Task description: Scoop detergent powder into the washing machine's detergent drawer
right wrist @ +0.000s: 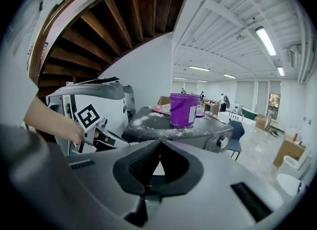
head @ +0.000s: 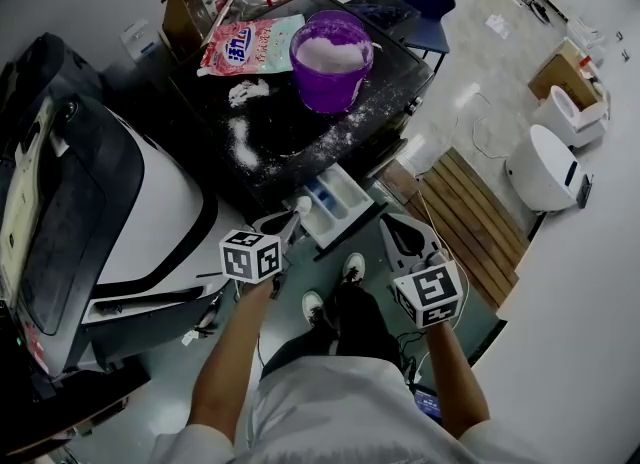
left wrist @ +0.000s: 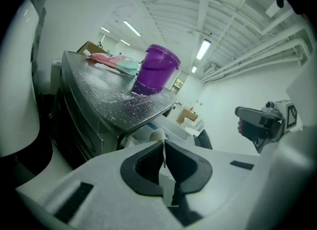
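While L gripper pinches white scoop by drawer, R gripper closed, empty

The head view is dim and dark at its corners. Both gripper views are brighter, lit by long white ceiling tube lamps; the glossy dark washing machine top shines, and the edges bend strongly.

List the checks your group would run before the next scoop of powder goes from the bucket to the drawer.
1. Detergent drawer pulled out: ok.
2. Purple bucket upright, with powder inside: ok.
3. Left gripper shut on the white scoop: ok.
4. Scoop already loaded: cannot tell.
5. Right gripper shut, empty, clear of the drawer: ok.
6. Machine top free of spilled powder: not ok.
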Tool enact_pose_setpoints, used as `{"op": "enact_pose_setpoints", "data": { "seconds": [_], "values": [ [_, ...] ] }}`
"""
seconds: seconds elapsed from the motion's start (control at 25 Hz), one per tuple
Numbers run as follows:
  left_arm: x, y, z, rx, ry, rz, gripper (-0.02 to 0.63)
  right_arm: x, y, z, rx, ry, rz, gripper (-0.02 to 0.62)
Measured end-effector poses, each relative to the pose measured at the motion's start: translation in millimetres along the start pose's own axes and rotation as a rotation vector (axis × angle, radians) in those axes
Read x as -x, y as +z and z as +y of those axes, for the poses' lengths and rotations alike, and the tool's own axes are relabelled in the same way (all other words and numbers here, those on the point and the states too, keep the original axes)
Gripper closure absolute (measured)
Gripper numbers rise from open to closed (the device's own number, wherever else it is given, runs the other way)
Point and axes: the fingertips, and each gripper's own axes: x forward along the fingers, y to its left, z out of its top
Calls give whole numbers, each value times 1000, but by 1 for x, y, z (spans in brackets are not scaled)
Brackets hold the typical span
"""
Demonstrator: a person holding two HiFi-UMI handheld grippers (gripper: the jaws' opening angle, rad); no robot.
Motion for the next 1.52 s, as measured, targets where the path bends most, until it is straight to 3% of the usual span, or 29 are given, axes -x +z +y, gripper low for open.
{"op": "enact_pose_setpoints", "data": {
  "seconds": [0.64,0.92,1.52],
  "values": [
    [-8,3,6,-218,115,62,591,5,-8,-1,-12,10,0,589],
    [-12,5,7,-359,172,98,591,9,-10,-3,-17,6,0,589],
    [-15,4,9,-550,262,153,591,13,-18,-9,-41,-2,1,589]
  ]
}}
